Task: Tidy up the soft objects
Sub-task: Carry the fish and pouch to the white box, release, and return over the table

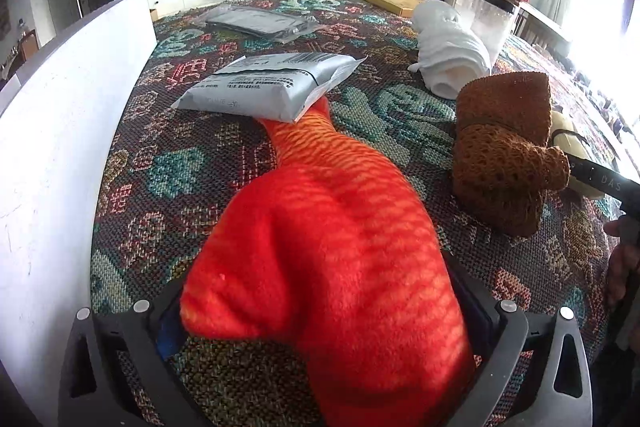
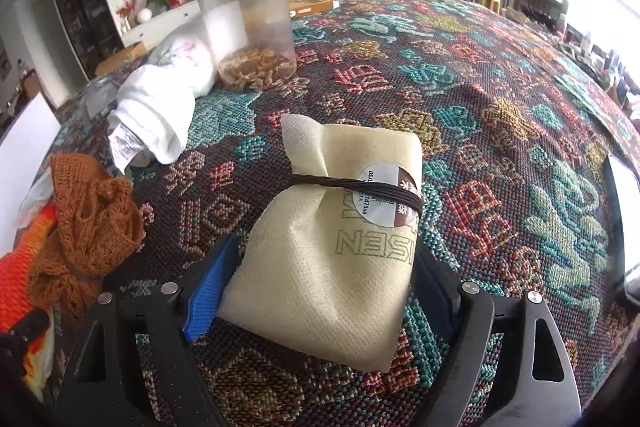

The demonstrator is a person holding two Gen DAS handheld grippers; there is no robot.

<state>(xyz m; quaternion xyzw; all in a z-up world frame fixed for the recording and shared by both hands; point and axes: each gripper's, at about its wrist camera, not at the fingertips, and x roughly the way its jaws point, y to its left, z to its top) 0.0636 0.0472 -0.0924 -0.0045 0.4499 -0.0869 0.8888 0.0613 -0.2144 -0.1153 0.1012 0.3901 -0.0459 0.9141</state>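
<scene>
My left gripper (image 1: 320,311) is shut on a red-orange plush fish (image 1: 328,239) that lies on the patterned tablecloth, its tail under a grey mailer bag (image 1: 268,83). My right gripper (image 2: 316,287) is shut on a cream woven sack (image 2: 332,243) tied with a dark cord. A brown knitted net bag (image 1: 504,151) lies between the two and also shows in the right wrist view (image 2: 92,223). A rolled white towel (image 1: 452,55) lies farther back and also shows in the right wrist view (image 2: 156,119).
A clear plastic jar (image 2: 248,27) with a black lid stands behind the towel. A second plastic-wrapped package (image 1: 260,23) lies at the far side. A white panel (image 1: 60,115) borders the table's left edge. A flat cardboard box (image 2: 312,5) lies at the back.
</scene>
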